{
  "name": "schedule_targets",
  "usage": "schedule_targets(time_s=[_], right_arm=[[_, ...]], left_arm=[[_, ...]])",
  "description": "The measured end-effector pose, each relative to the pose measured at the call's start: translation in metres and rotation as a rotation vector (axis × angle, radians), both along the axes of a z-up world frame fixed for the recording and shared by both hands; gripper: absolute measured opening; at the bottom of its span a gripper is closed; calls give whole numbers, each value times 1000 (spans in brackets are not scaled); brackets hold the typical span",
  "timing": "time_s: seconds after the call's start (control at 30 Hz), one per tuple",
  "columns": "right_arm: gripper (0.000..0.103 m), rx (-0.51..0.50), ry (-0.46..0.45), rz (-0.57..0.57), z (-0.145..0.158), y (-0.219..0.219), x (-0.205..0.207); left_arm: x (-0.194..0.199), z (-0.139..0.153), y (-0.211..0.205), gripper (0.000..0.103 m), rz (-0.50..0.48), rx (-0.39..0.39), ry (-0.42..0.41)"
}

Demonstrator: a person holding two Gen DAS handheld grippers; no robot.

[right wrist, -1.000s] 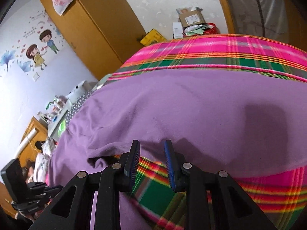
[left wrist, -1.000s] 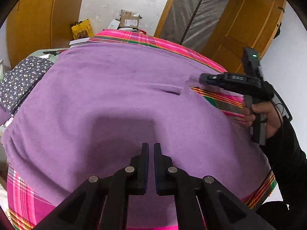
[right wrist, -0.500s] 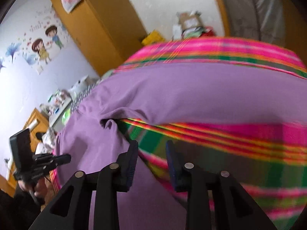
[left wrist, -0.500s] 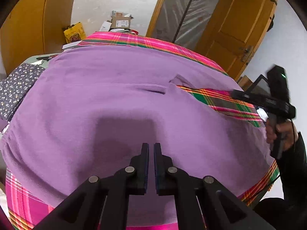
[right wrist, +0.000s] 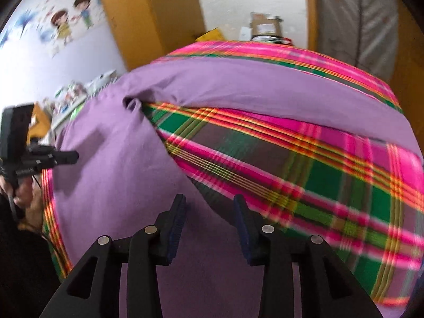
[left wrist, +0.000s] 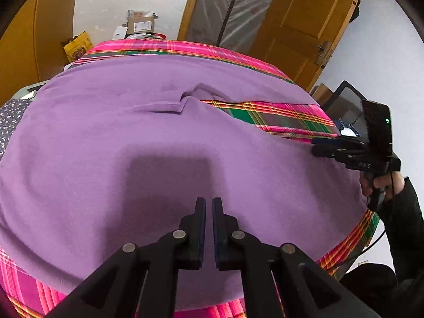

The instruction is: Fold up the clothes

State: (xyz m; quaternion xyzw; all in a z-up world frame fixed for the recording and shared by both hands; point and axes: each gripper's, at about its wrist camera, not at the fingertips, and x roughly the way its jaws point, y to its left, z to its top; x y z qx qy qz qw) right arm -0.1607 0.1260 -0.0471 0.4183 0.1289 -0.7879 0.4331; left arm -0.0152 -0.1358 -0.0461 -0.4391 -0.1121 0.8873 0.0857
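Mostly soft purple garment (left wrist: 164,143) over plaid cloth (right wrist: 304,164).

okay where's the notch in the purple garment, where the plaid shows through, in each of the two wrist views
Left wrist view: notch sits above centre, plaid wedge opening rightward.
Right wrist view: notch sits upper left, plaid widening toward lower right.
Shared landmark: cardboard box beyond the far edge.

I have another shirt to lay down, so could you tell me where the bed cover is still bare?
The purple garment covers most of the plaid cover. The biggest bare patch is the wedge between its two spread parts, ahead of the opening right gripper. Thin strips remain along the far and near edges. The dotted fabric crowds the left side.
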Motion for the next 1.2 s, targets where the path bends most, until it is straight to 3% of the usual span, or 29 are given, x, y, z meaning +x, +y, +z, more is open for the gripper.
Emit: schedule_targets(time_s=[0.07, 0.13, 0.17, 0.27, 0.53, 0.6, 0.67, 0.83, 1.03, 1.2], right_arm=[[36, 2, 7, 24, -2, -3, -1], [11, 1, 0, 28, -3, -5, -2], [5, -10, -4, 31, -3, -4, -2], [3, -1, 51, 0, -1, -4, 0], [8, -54, 44, -180, 11, 32, -15], [19, -103, 45, -230, 21, 56, -11], [23, -127, 49, -268, 27, 76, -5], [24, -78, 73, -317, 23, 117, 25], [25, -104, 23, -571, 5, 195, 39], [24, -42, 55, -566, -3, 198, 54]], left_arm=[[2, 0, -1, 4, 8, 2, 0], [4, 0, -1, 4, 15, 5, -1], [3, -1, -2, 4, 17, 5, -6], [0, -3, 0, 4, 14, -3, -18], [-4, -2, 4, 4, 13, 2, -18], [-4, -3, 4, 4, 14, 0, -23], [-5, -4, 4, 4, 12, -3, -27], [-6, -4, 6, 4, 2, -3, -30], [-3, -7, 5, 4, -8, -12, -43], [-5, -6, 6, 4, -7, -16, -46]])
